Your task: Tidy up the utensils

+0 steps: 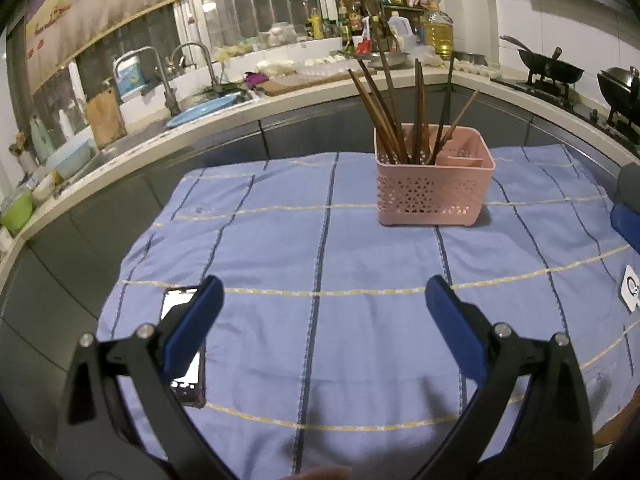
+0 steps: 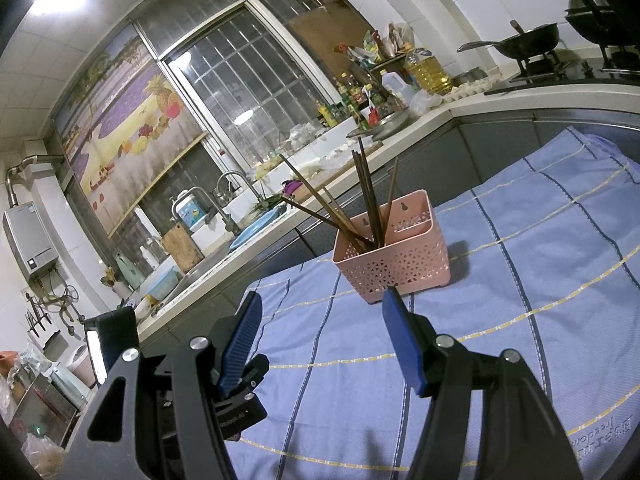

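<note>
the chopsticks (image 1: 400, 112) all stand in the pink basket (image 1: 434, 196), which sits toward the far side of the table on the blue striped cloth (image 1: 320, 248). they lean in a loose bundle in the larger left compartment; the smaller divided section on the right looks empty from here, though i can't see down to its bottom. from the right side the same picture holds: dark wooden sticks fanned out of the basket (image 2: 394, 264), some tilted hard to the left, none lying on the cloth (image 2: 520, 280).

the left gripper (image 1: 324, 304) hangs low over the near part of the cloth with its blue jaws wide apart and nothing between them. the right gripper (image 2: 320, 320) points toward the basket from the near side, its jaws also apart and holding nothing; it is short of the basket, not touching it.

no loose utensil shows anywhere on the cloth. the only other thing on it is a phone (image 1: 184, 360) at the near left, half hidden behind the left gripper's finger (image 1: 196, 320), its screen lit.

so i'd judge the sorting to be essentially done: everything visible is already in the basket. at most what's left is tidying the leaning sticks or pulling the hands away.
</note>
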A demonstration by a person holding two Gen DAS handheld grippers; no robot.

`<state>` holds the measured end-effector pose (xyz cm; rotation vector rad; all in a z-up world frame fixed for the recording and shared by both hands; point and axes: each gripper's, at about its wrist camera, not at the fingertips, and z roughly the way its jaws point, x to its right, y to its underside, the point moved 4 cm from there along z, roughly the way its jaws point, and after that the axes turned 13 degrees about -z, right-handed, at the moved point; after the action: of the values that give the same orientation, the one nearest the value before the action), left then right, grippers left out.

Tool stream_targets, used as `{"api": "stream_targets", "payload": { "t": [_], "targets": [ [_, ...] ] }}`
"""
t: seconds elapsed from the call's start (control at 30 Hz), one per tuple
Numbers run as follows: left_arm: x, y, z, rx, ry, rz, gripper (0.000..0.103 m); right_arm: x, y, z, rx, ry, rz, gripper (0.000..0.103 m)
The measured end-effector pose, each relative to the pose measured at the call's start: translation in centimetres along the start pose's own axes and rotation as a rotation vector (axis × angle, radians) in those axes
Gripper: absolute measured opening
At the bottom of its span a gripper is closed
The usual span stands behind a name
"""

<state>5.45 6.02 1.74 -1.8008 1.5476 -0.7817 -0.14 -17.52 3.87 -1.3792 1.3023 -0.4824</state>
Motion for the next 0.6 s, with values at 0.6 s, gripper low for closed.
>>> {"api": "stream_targets", "payload": {
  "t": [0.6],
  "targets": [
    [0.06, 0.44, 0.11, 0.011, -0.074, 0.014, 0.097, 0.07, 0.27, -0.08, -0.007, -0.003, 0.005, 0.063]
  ]
}}
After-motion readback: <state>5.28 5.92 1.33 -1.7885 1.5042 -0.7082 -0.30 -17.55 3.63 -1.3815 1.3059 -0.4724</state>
